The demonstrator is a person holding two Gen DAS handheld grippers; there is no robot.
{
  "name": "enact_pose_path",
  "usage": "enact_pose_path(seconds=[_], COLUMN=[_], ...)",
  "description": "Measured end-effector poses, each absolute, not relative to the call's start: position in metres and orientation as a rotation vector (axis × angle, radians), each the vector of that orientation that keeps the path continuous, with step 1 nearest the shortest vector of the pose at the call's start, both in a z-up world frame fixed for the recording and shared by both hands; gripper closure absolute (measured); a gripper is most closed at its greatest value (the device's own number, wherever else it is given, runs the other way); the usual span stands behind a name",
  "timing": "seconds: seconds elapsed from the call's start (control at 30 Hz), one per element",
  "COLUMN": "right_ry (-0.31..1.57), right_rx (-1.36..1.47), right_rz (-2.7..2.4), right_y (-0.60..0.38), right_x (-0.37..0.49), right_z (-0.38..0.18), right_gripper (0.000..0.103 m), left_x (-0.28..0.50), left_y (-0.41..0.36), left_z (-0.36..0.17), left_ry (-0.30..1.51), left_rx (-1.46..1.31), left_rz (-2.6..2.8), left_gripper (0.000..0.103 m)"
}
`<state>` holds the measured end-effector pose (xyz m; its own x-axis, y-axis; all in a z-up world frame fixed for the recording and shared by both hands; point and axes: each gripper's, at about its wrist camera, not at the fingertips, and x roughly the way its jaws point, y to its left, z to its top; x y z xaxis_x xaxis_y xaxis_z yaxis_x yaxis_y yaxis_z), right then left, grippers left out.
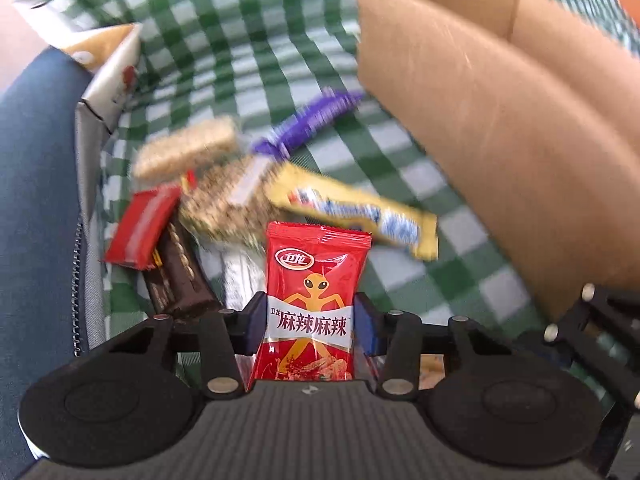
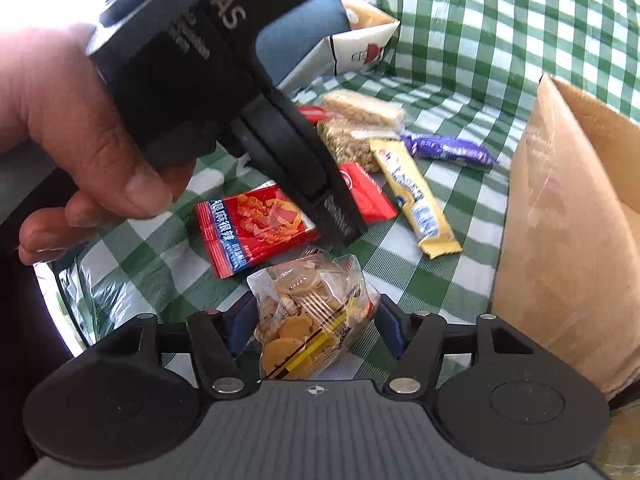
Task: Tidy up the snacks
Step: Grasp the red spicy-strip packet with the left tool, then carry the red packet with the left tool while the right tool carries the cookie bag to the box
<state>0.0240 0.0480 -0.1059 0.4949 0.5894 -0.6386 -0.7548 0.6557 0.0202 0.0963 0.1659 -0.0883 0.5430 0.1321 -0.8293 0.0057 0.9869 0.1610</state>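
Red glossy foil, a flat spicy-snack packet point(image 1: 314, 304) printed with an orange alien figure, stood upright, clamped in the left tongs point(image 1: 310, 326) above the green-checked desk point(image 1: 248, 40). The right tongs point(image 2: 314, 336) were pinched on a crinkly clear bag of round biscuits point(image 2: 310, 316). Behind lay a loose heap: a yellow bar point(image 2: 416, 196), a purple wrapper point(image 2: 450, 150) and grainy cereal bars point(image 2: 362, 106). A plain cardboard box point(image 1: 480, 120) stood just right of them.
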Motion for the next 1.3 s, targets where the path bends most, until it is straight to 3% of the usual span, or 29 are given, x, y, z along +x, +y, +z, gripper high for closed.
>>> enact_pose_path(seconds=[0.6, 0.87, 1.07, 1.3], right_ry=[0.341, 0.218, 0.279, 0.283], right_rx=[-0.155, -0.021, 0.061, 0.029], right_rz=[0.741, 0.612, 0.448, 0.389], right_y=[-0.003, -0.077, -0.129, -0.146], right_x=[0.012, 0.064, 0.113, 0.109], right_z=[-0.011, 0.049, 0.026, 0.005], right_gripper=[0.039, 0.039, 0.039, 0.040], left_x=[0.075, 0.079, 0.092, 0.106], left_y=[0.183, 0.171, 0.142, 0.094], left_z=[0.000, 0.023, 0.026, 0.030], left_ry=[0.650, 0.552, 0.525, 0.466], left_rx=[-0.085, -0.183, -0.196, -0.192], left_rz=[0.228, 0.207, 0.140, 0.022], left_gripper=[0.053, 0.053, 0.053, 0.053])
